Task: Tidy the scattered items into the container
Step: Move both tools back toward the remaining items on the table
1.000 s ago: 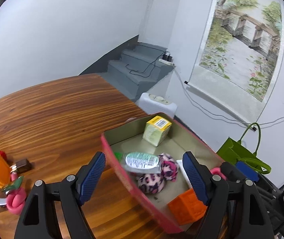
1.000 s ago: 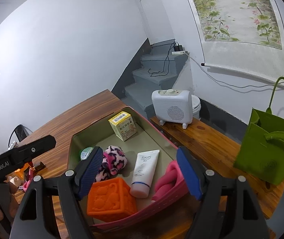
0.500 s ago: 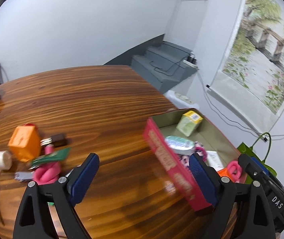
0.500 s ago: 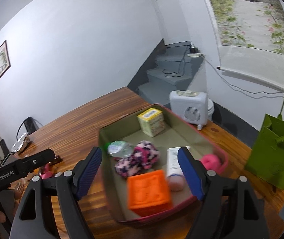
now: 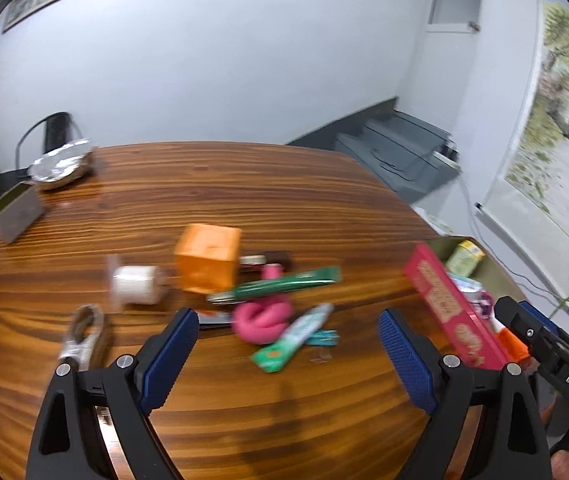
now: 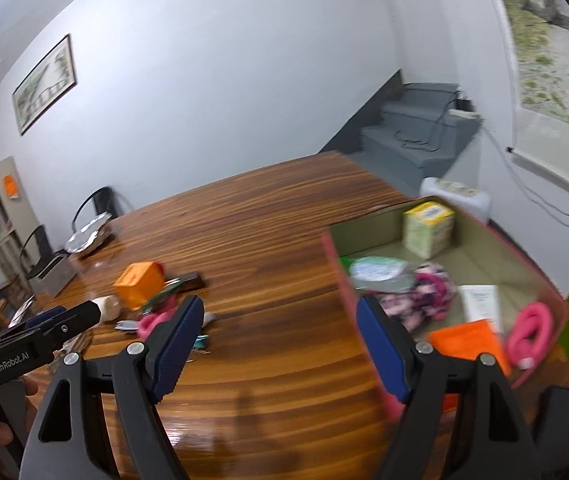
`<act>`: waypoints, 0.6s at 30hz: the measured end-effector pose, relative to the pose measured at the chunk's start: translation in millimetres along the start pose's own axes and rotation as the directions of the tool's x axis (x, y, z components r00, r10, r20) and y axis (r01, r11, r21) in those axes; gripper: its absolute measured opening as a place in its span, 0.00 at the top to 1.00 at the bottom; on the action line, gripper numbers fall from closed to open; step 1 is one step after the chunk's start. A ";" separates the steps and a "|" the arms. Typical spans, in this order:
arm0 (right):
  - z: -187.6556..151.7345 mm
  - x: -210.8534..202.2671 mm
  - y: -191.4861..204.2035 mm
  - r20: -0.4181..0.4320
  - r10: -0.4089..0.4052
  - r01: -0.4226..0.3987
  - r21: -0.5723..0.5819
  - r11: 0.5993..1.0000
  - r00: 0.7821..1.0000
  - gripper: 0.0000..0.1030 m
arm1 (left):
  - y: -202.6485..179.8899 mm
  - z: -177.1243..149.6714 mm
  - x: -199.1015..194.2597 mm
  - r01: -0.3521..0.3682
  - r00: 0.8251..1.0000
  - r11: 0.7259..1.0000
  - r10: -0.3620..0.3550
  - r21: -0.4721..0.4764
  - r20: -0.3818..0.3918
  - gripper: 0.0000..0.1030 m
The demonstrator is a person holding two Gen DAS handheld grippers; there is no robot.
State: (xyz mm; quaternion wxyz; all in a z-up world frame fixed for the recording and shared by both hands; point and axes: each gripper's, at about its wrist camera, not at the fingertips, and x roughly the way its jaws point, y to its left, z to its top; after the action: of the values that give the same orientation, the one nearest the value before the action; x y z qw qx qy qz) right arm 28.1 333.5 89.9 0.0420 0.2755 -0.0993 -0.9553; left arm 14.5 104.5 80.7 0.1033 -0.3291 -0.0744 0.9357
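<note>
Pink coil [image 5: 263, 317] lies just ahead between the left jaws.

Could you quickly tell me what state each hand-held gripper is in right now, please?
Left hand-held gripper: open, holding nothing, above the brown wooden table.
Right hand-held gripper: open, holding nothing.

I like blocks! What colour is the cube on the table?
Orange cube, clearest in the left wrist view.

Scattered items [image 5: 260, 296] lie beside pink container [image 6: 540, 280].
</note>
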 end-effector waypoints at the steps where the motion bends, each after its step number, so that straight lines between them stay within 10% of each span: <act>1: -0.9 4.7 6.5 -0.011 0.009 -0.009 -0.005 1.000 1.000 0.20 | 13.3 -1.9 -2.5 -0.021 1.000 1.000 0.021 -0.012 0.004 0.10; 18: -28.3 54.6 59.3 -0.130 0.012 -0.020 -0.060 0.998 0.992 0.19 | 130.2 -28.2 16.6 -0.211 0.975 0.971 0.202 -0.110 -0.088 0.10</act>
State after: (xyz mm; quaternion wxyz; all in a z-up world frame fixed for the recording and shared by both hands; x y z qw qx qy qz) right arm -1.4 263.5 50.7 0.0642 0.3345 -0.0693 -0.9377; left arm 0.8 -15.5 22.0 -0.0117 -0.3761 -0.0912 0.9220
